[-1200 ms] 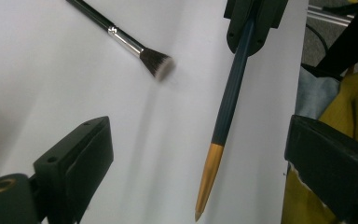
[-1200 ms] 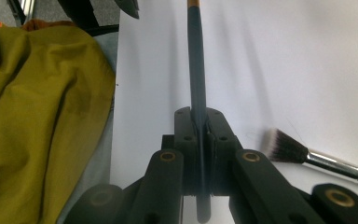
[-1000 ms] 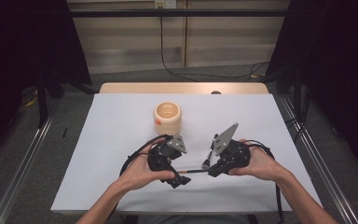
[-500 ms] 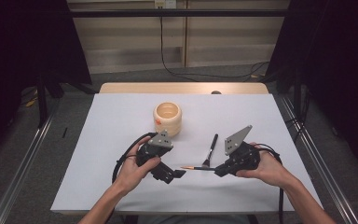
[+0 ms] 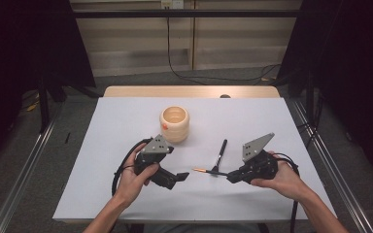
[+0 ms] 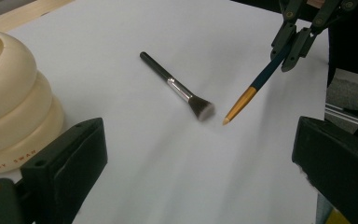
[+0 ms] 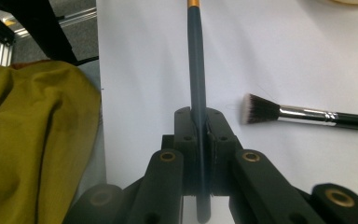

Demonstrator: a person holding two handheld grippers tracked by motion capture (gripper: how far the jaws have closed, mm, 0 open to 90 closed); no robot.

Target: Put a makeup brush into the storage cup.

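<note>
My right gripper (image 5: 230, 175) (image 7: 199, 126) is shut on the dark handle of a thin pencil-like brush (image 7: 196, 70) (image 6: 256, 84). Its gold end (image 5: 200, 170) points left, just above the white table. A black makeup brush (image 5: 220, 155) (image 6: 177, 86) (image 7: 303, 114) lies flat on the table beside that gold end, bristles toward me. My left gripper (image 5: 178, 177) (image 6: 200, 163) stands open with nothing between its jaws, aimed at the two brushes. A cream ribbed holder (image 5: 175, 124) (image 6: 9, 102) stands upright behind the left gripper.
White sheet (image 5: 126, 121) covers the table; a wooden edge (image 5: 189, 91) shows at the back. Metal rails (image 5: 24, 179) run along both sides. Olive-yellow cloth (image 7: 32, 140) lies beyond the table's near edge in the right gripper view.
The two hands have drawn apart: my left gripper went left and toward me, my right gripper went right with the thin brush. The makeup brush and holder stayed put.
</note>
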